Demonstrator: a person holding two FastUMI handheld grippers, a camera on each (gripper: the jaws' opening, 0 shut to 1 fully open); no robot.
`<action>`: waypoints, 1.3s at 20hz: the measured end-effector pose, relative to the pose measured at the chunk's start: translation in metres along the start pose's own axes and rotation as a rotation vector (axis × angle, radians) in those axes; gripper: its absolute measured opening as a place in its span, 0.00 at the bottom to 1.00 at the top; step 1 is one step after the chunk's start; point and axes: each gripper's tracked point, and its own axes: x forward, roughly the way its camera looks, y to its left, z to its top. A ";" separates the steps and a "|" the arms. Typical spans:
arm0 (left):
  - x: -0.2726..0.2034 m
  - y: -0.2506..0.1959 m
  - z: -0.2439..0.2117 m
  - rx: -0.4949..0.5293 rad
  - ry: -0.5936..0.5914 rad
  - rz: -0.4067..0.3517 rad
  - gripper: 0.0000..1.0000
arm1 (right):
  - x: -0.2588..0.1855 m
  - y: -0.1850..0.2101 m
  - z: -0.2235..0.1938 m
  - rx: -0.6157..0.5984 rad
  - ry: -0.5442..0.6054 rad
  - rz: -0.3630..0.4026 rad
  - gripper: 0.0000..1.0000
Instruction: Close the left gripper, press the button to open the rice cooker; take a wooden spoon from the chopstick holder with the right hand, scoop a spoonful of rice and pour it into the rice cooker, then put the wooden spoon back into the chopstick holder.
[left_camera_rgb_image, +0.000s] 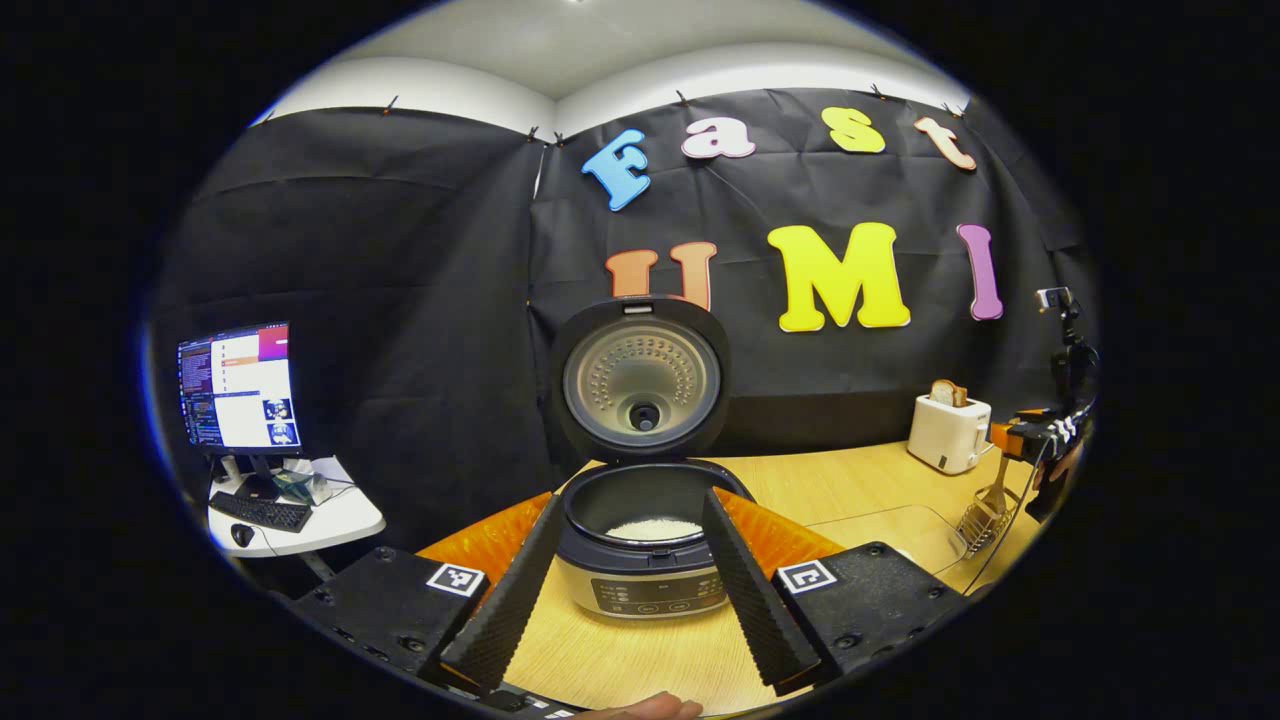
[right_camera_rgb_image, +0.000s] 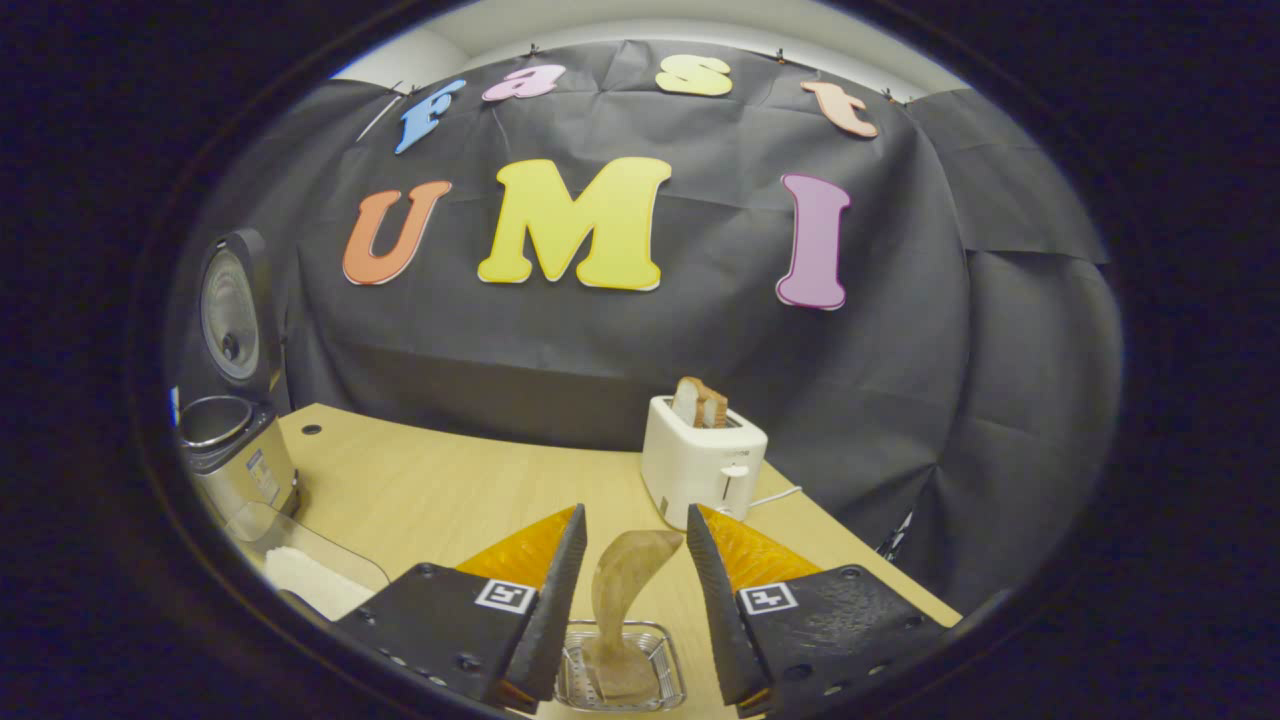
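Cooker (left_camera_rgb_image: 645, 500) is standing on the table (left_camera_rgb_image: 850, 490) at 12 o'clock from the left gripper (left_camera_rgb_image: 628, 575), lid (left_camera_rgb_image: 642, 378) standing upright and fully open. White rice (left_camera_rgb_image: 655, 528) is lying in the bottom of the inner pot. The left gripper's fingers (left_camera_rgb_image: 510, 590) are spreading wide, framing the cooker body without touching it and gripping nothing. A fingertip of the person's hand (left_camera_rgb_image: 645, 708) is showing at 6 o'clock in the left gripper view.

In the left gripper view, the toaster (left_camera_rgb_image: 948, 430) is sitting at 2 o'clock from the cooker, well apart, with bread in its slot. The wire holder (left_camera_rgb_image: 985, 518) is standing at 3 o'clock from the cooker, just beside the right gripper's body near the table edge. A monitor (left_camera_rgb_image: 238, 385) and keyboard (left_camera_rgb_image: 262, 512) are sitting on a side table at 9 o'clock.

In the right gripper view, the right gripper (right_camera_rgb_image: 636, 580) is hanging over the holder (right_camera_rgb_image: 620, 680), fingers (right_camera_rgb_image: 555, 600) held apart. The spoon (right_camera_rgb_image: 625, 590) is standing upright in the holder between the fingers; I cannot tell whether either finger is touching it. The toaster (right_camera_rgb_image: 702, 470) is sitting at 12 o'clock from this gripper, the cooker (right_camera_rgb_image: 232, 440) at 10 o'clock, and a clear container of rice (right_camera_rgb_image: 305, 575) at 9 o'clock, just beside the cooker.
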 end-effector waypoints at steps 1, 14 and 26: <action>-0.001 0.000 0.004 -0.012 -0.009 0.004 0.90 | -0.002 0.001 0.001 -0.012 -0.013 0.014 0.70; 0.065 0.000 0.086 -0.032 -0.100 -0.008 0.90 | -0.048 -0.020 -0.007 0.074 -0.099 0.105 0.95; 0.191 0.008 0.179 -0.054 -0.239 0.031 0.90 | -0.094 0.013 0.003 0.050 -0.174 0.242 0.95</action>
